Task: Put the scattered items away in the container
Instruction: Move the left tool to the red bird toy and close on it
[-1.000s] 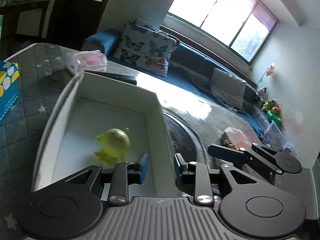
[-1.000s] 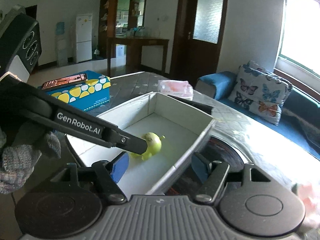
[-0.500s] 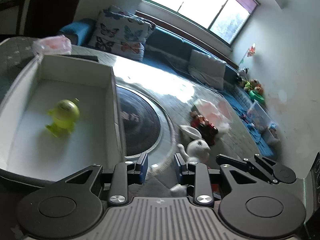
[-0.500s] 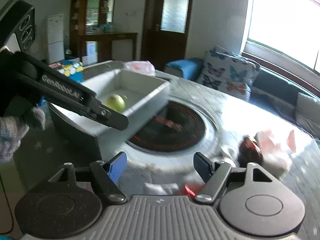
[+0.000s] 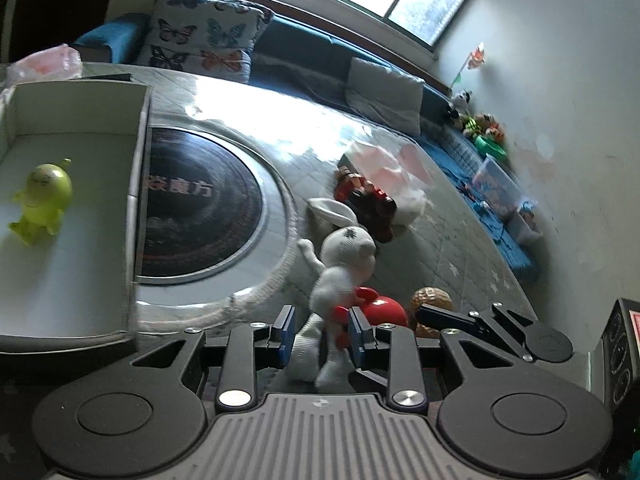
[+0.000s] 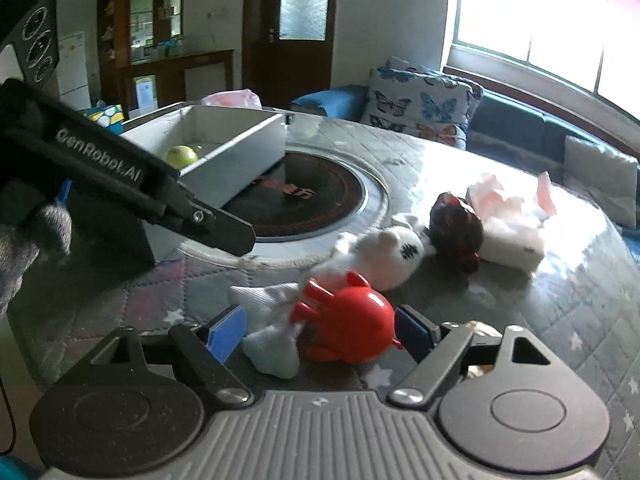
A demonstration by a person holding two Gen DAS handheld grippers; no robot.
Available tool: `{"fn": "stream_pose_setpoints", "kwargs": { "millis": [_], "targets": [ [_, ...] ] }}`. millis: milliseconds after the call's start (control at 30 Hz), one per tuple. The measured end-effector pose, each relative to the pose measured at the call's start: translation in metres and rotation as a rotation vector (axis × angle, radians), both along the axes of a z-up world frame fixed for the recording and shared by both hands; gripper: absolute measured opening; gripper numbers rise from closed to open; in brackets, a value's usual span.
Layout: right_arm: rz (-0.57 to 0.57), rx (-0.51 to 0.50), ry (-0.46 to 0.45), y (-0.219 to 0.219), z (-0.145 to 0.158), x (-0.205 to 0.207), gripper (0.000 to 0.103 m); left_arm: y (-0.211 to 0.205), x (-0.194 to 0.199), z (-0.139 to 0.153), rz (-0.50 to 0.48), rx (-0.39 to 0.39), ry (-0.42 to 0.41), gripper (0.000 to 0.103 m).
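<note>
A white box stands at the left with a yellow-green toy figure inside; both show in the right wrist view, box and figure. A white plush rabbit lies on the table, its legs between the open fingers of my left gripper. A red toy lies against the rabbit, between the open fingers of my right gripper. A dark red toy car and a brown round toy lie nearby.
A round black hotplate is set in the quilted table beside the box. A pink-white tissue pack lies behind the car. A blue sofa with butterfly cushions runs along the window wall. A blue tissue box stands behind the container.
Both grippers have swung away from the box to the right and come down over the rabbit and the red toy. The yellow-green figure stays in the box.
</note>
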State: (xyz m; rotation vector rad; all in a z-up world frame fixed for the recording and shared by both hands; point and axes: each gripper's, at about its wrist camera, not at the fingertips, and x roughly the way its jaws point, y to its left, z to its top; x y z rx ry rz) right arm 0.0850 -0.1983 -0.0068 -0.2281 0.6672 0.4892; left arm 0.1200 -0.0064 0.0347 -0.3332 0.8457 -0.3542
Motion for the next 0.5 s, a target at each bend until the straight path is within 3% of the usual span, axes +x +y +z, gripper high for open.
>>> {"fn": "stream_pose_setpoints", "kwargs": {
  "millis": [500],
  "targets": [
    [-0.05,0.063,0.063,-0.024,-0.017,0.02,0.067,-0.03,0.026,-0.016,-0.039,-0.007,0.045,0.031]
  ]
}}
